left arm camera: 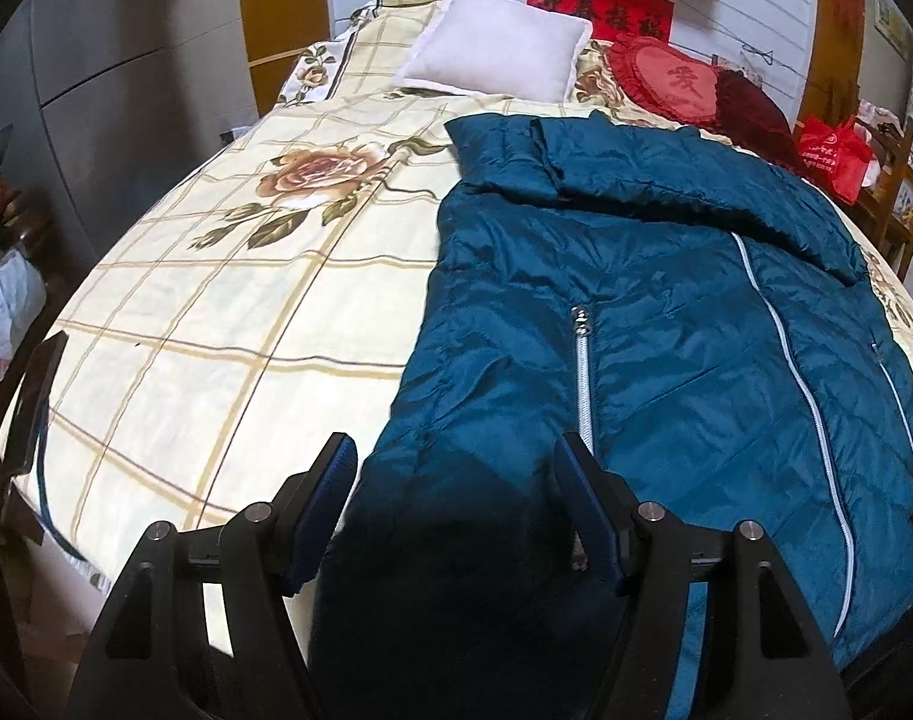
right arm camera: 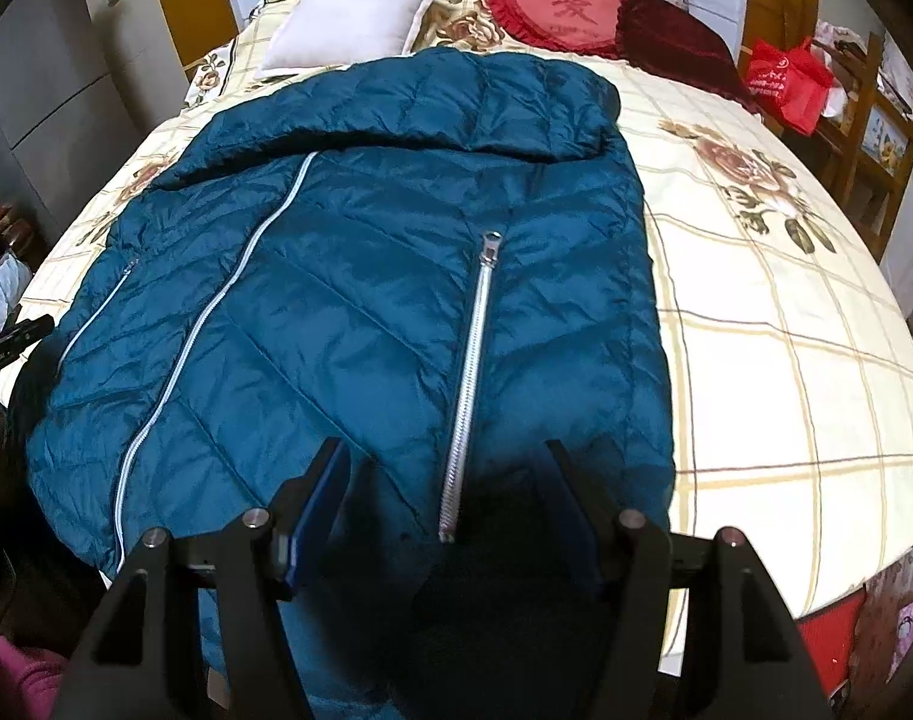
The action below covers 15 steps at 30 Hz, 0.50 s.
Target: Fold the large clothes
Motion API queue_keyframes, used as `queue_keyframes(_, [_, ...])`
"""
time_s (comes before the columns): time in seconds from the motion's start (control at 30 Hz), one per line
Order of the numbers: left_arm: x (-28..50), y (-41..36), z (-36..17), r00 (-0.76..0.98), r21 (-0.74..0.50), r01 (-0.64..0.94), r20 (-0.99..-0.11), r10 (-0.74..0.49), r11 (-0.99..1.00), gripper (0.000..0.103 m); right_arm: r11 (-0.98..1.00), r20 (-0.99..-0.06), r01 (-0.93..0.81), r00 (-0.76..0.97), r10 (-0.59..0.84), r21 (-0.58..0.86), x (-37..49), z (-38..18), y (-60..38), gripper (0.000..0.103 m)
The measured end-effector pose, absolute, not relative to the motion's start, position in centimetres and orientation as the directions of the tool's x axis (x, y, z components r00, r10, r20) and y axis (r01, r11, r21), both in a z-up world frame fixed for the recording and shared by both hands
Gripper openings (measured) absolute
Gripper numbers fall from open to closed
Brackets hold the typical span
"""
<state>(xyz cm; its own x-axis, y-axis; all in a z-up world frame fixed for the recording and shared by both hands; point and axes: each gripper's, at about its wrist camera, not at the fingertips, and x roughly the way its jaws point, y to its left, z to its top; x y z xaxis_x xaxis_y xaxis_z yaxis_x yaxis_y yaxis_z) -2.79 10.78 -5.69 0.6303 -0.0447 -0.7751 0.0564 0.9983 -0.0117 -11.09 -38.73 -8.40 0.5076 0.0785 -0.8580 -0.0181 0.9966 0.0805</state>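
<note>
Cream checked bedding with rose prints covers the bed (left arm camera: 228, 276), which fills both views, and on it lies the teal quilted jacket (right arm camera: 348, 276), spread flat with its long axis running from the near bed edge toward the pillow (right arm camera: 351, 15) at the head. Its top part is already turned down over the body, and its near hem sits right under both grippers. Of the three pale zips, the short silver zip (right arm camera: 471, 384) runs along that same axis. The left gripper (left arm camera: 456, 468) hovers over the hem's left corner, fingers apart and astride the cloth, with nothing pinched that I can see. The right gripper (right arm camera: 447, 468) stands released too, straddling the foot of the silver zip near the hem's right corner. Each hand is about equally close to its corner, so the likely next step is to grasp both and carry the hem away toward the pillow.
</note>
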Motion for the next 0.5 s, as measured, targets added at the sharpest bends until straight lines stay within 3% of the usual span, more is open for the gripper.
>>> queue_keyframes(0.5, [-4.3,13.0,-7.3,0.574,-0.075,0.055,-0.814,-0.093,0.996,0.08,0.997,-0.867,-0.011,0.493,0.074,0.079,-12.2,-8.7,-38.9,0.07])
